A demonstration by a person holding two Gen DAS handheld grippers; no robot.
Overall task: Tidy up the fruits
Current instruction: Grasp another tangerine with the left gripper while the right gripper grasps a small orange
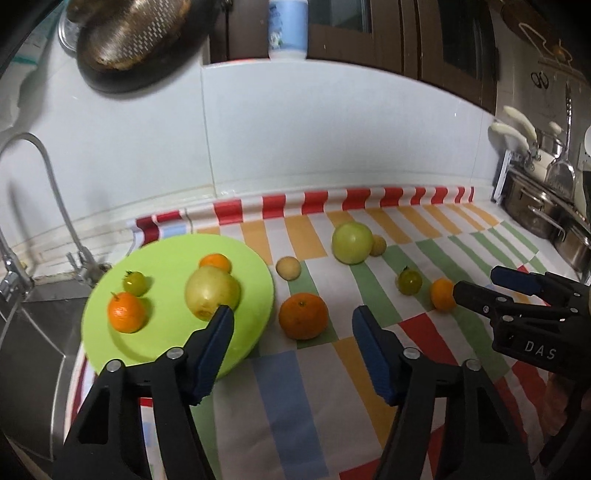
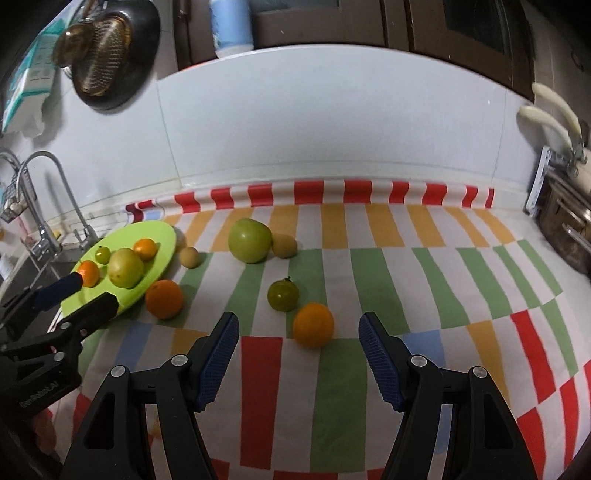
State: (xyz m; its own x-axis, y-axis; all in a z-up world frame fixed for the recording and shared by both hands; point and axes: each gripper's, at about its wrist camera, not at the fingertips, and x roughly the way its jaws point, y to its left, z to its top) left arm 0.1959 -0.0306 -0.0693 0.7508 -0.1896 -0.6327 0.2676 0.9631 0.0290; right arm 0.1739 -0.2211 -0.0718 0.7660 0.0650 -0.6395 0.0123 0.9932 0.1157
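Observation:
A green plate (image 1: 166,343) (image 2: 162,236) at the left holds two oranges, a small green tomato (image 1: 135,283) and a yellow-green apple (image 1: 211,291). On the striped cloth lie an orange (image 1: 303,315) (image 2: 164,298), a big green apple (image 1: 351,242) (image 2: 250,240), two tan fruits (image 1: 288,268), a green tomato (image 1: 409,281) (image 2: 283,294) and a small orange (image 1: 442,293) (image 2: 313,325). My left gripper (image 1: 293,319) (image 2: 96,291) is open and empty in front of the orange by the plate. My right gripper (image 2: 299,325) (image 1: 476,282) is open around the small orange.
A sink with a faucet (image 1: 51,192) lies left of the plate. Steel pots (image 1: 543,210) stand at the far right. A white tiled wall (image 1: 332,129) backs the counter, with a colander (image 1: 129,33) and a bottle (image 1: 288,29) on the ledge above.

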